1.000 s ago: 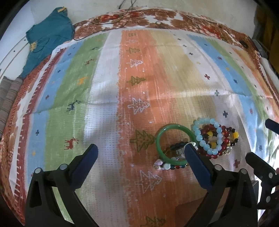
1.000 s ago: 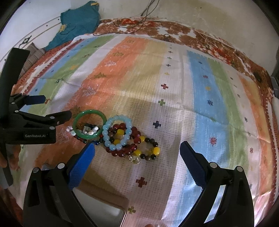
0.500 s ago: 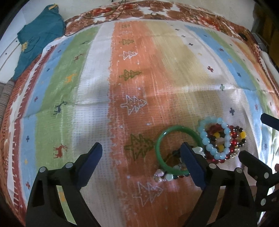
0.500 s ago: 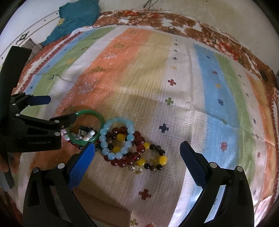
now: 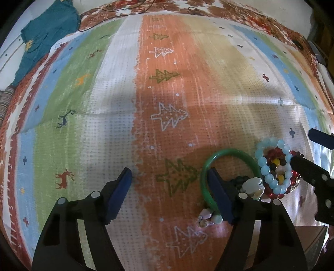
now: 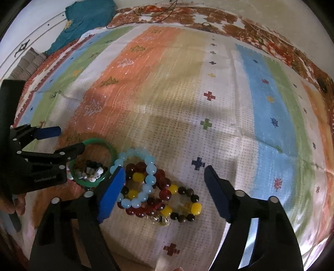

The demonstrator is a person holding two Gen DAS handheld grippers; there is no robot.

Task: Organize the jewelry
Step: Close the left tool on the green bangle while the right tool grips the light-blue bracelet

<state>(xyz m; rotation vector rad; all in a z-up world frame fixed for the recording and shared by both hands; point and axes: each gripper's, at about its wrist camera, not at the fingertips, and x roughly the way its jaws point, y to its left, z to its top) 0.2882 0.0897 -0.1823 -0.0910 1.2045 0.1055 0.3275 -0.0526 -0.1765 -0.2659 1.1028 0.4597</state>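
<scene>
- The green bangle (image 5: 229, 154) lies flat on the orange stripe of the striped cloth (image 5: 117, 116); it serves as the landmark here.
- Inside the bangle's ring sits a small tangle of dark and pale beads (image 6: 91, 171), too jumbled to tell whether it is one string or two.
- Touching the bangle's right side is the pale blue bead bracelet (image 6: 135, 179), which overlaps a dark red bead bracelet (image 6: 165, 192) and a brown-and-yellow bead bracelet (image 6: 187, 200) farther right.
- The left gripper (image 5: 170, 181) has sunk toward the bangle over the last second; its jaws are closing, with the right one planted inside the ring and the left one on the cloth outside, so the near-left rim stands between them, not yet pinched.
- The right gripper (image 6: 165, 177) has also come lower and nearer; its jaws are closing astride the bead pile to the right of the bangle, the left pad at the pale blue beads, nothing clamped so far.
- Judged from this, both hands are committing to a pick: bangle for the left, bead bracelets for the right, so sorting has barely begun.
- A teal garment (image 6: 87, 18) lies far beyond the bangle, off the cloth's far-left corner.
</scene>
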